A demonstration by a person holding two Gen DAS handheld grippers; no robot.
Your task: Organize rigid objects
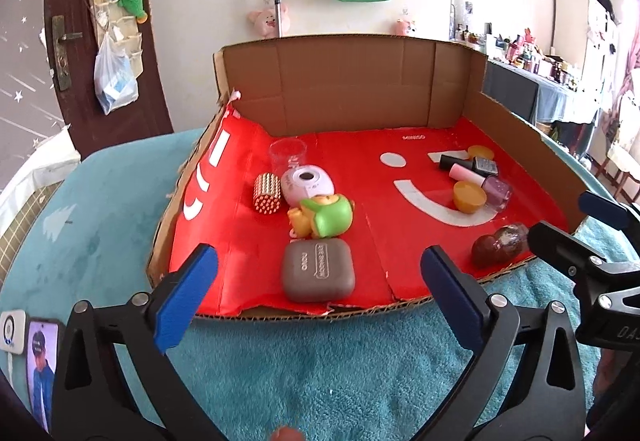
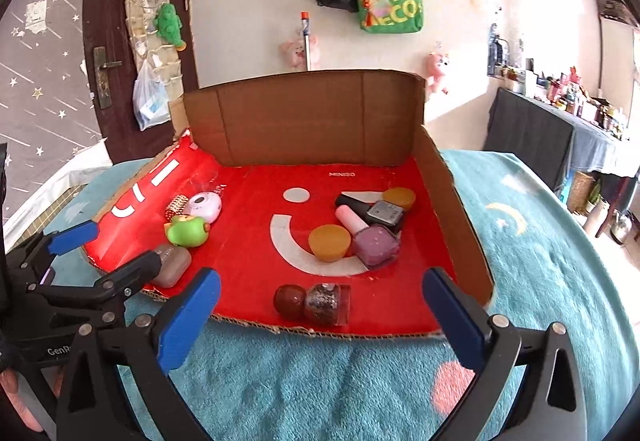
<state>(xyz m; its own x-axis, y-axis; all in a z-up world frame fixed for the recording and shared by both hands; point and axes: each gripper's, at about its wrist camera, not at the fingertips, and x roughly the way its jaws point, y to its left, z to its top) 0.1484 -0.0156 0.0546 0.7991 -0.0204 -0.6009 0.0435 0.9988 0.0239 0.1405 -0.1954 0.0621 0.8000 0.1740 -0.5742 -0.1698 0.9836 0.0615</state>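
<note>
On the teal fleece blanket (image 2: 320,373) sat a shallow cardboard tray (image 1: 348,81), its floor lined with glossy red printed card and its brown corrugated walls standing at the back and right. Inside, on the left, lay a cluster: a clear plastic cup (image 1: 287,157), a gold studded cylinder (image 1: 267,194), a pale pink round gadget (image 1: 305,181), a green rubbery toy figure (image 1: 326,216), and nearest me a smooth brown rounded case (image 1: 318,272). On the right lay nail polish bottles (image 2: 376,243) with two amber dome-shaped caps (image 2: 329,242) among them. A dark red glitter bottle (image 2: 316,301) lay on its side alone by the front edge.

My left claw (image 1: 320,289) stood wide open with nothing between its blue pads, the brown case just beyond them. My right claw (image 2: 320,309) was equally wide and empty, the glitter bottle lying just ahead between its fingertips, untouched.
</note>
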